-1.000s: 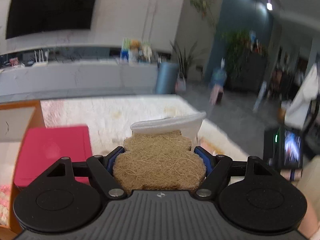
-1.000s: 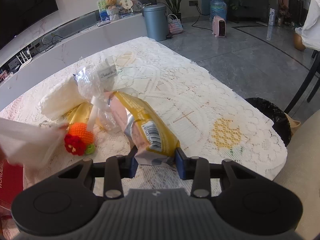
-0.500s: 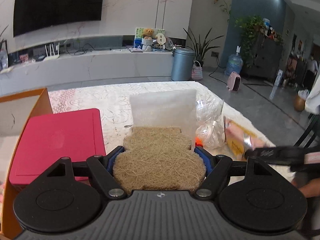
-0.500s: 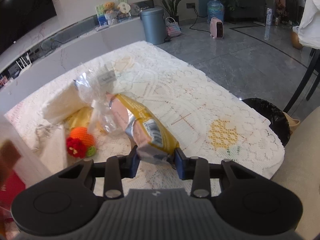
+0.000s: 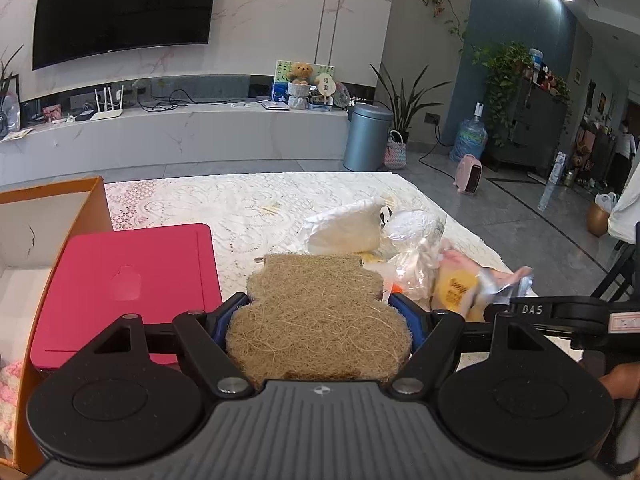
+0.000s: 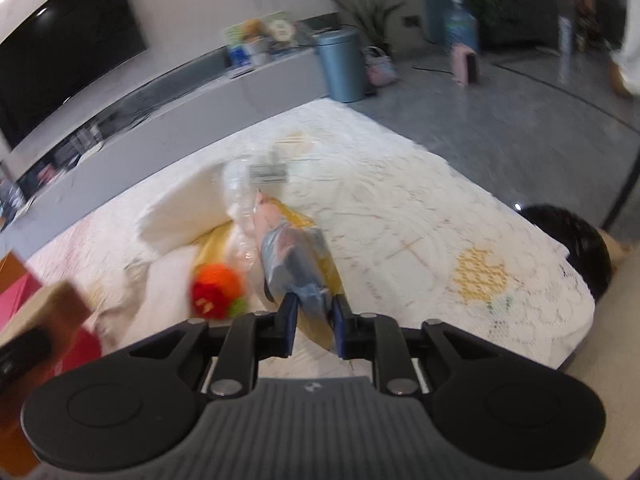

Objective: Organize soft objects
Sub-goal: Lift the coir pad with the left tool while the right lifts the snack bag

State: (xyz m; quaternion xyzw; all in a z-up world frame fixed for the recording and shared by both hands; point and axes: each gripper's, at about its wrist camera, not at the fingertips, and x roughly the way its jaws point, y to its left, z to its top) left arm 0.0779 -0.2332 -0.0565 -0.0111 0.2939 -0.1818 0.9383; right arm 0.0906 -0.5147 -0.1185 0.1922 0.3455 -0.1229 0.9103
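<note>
Jaws of the left hand-held gripper (image 5: pixel 318 314) pinch a flat brown pad of coarse fibre (image 5: pixel 318 316) above the table (image 5: pixel 240 208) with white lace cloth, beside a pink flat box (image 5: pixel 128 284). Right hand-held gripper (image 6: pixel 313 322) is closing its jaws on a yellow and silver plastic snack packet (image 6: pixel 298 260), next to an orange crocheted toy (image 6: pixel 216 288).

A black television (image 5: pixel 120 12) hangs on the marble wall at far left. Below it runs a long white console (image 5: pixel 172 136) — a teddy bear (image 5: pixel 300 74) sits on it. A blue-grey bin (image 5: pixel 367 136) stands right of the console, beside a leafy plant (image 5: pixel 404 100); further right, a water jug (image 5: pixel 469 140) and a pink heater (image 5: pixel 470 174) rest on the grey floor (image 5: pixel 520 216).
</note>
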